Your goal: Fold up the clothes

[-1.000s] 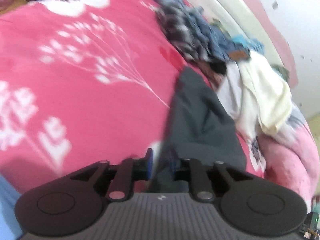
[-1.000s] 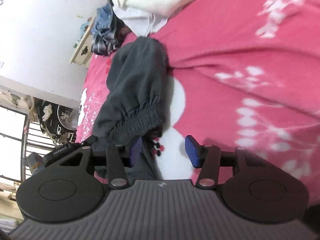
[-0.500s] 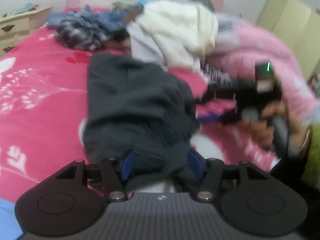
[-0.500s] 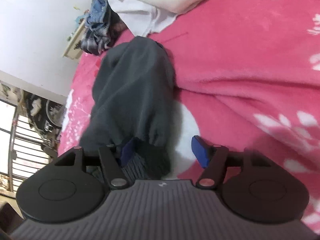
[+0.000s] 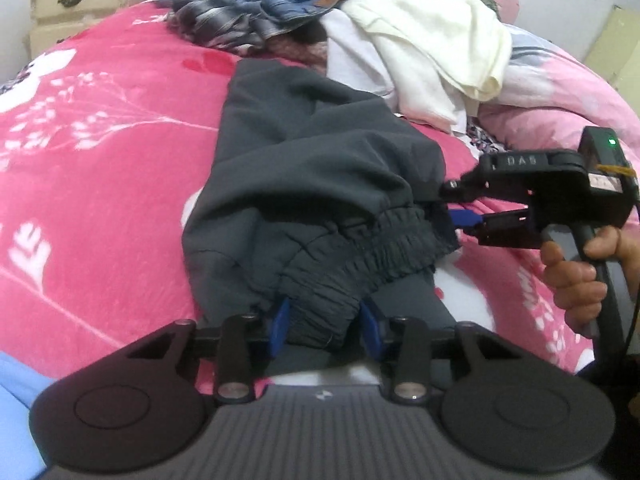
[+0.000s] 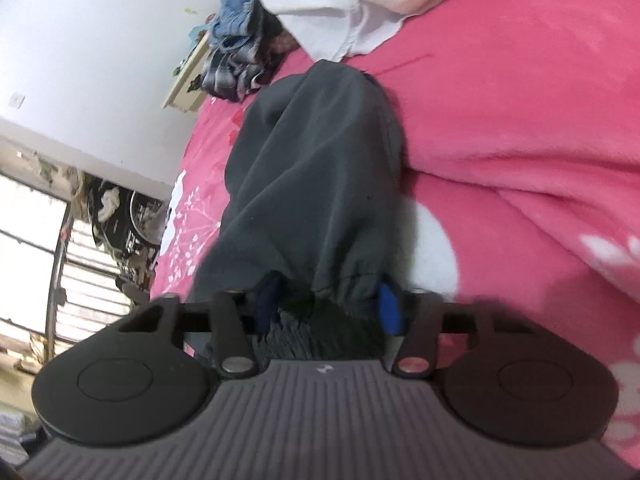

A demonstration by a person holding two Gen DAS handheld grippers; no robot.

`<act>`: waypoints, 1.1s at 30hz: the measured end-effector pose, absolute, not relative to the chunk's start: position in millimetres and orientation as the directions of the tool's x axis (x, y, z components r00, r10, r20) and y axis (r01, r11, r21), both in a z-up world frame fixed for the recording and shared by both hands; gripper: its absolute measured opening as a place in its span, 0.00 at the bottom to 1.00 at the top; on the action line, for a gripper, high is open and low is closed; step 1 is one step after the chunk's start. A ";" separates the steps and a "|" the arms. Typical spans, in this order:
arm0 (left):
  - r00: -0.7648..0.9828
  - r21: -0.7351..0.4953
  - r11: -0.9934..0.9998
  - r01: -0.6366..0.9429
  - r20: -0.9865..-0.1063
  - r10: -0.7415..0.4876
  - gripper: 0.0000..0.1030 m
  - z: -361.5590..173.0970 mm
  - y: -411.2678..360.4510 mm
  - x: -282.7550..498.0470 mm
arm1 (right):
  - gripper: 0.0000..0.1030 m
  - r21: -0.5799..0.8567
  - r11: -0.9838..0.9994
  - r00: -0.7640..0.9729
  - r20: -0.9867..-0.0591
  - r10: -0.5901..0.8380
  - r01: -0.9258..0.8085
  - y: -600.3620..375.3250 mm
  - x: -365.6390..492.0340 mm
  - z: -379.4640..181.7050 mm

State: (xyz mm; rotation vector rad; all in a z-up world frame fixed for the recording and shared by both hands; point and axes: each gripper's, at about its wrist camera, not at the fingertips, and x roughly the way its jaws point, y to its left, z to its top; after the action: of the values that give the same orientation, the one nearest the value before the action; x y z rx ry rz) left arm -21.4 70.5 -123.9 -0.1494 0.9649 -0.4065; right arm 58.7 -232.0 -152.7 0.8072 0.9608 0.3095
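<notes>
left wrist view: dark grey trousers point(image 5: 304, 168) lay lengthwise on a pink floral blanket point(image 5: 100, 152), folded over so the gathered elastic waistband point(image 5: 360, 256) bunched at the near end. left gripper point(image 5: 326, 326) sat at that near end, its blue pads point(image 5: 280, 326) pressed against either side of a wad of the waistband fabric, so it was clamped on the trousers. only this view took in the right gripper point(image 5: 454, 204) from outside: it came in from the right edge, held by a hand point(image 5: 580, 276) around its handle, a green light lit on its body, its tips at the trousers' right-hand waistband corner with cloth between them. also seen only here: a pile of unfolded clothes point(image 5: 360, 28) at the far end of the bed, denim and plaid to the left, cream and white pieces to the right, touching the far end of the trousers; a cream nightstand point(image 5: 80, 4) at far left. right wrist view: camera rolled sideways, the trousers point(image 6: 316, 184) ran straight away from the right gripper point(image 6: 328, 306), gathered hem lying between the fingers point(image 6: 390, 308), both pads against the cloth, gripped. this view alone showed a barred window point(image 6: 52, 260) at left and a white wall point(image 6: 100, 40); the left gripper did not appear in it. the clothes pile point(image 6: 320, 12) showed only as a strip at the top, beyond the trousers' far end. the blanket point(image 6: 520, 120) filled the right side.
</notes>
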 end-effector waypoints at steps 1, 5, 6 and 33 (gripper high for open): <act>0.504 -0.296 0.917 0.267 -0.768 -0.395 0.33 -123.8 69.9 -20.6 | 0.16 0.732 0.675 0.565 -0.597 0.569 0.094 -231.6 58.2 -151.3; 0.538 -0.288 0.924 0.251 -0.752 -0.381 0.15 -115.3 71.4 -22.8 | 0.10 0.744 0.667 0.609 -0.546 0.575 0.038 -232.5 52.6 -140.0; 0.548 -0.295 0.923 0.245 -0.744 -0.383 0.13 -111.5 72.5 -23.4 | 0.10 0.755 0.656 0.622 -0.524 0.582 0.023 -233.8 51.0 -135.9; 0.856 -0.378 0.793 0.478 -0.005 -0.518 0.04 199.1 103.2 -94.1 | 0.08 0.715 0.505 0.812 0.153 0.563 -0.484 -248.8 -52.5 153.1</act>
State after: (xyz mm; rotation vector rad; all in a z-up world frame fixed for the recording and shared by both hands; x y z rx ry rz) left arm -94.1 103.2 199.1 -0.3761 0.1102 -0.5362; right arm -52.5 -248.8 153.1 0.8282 0.1039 0.6330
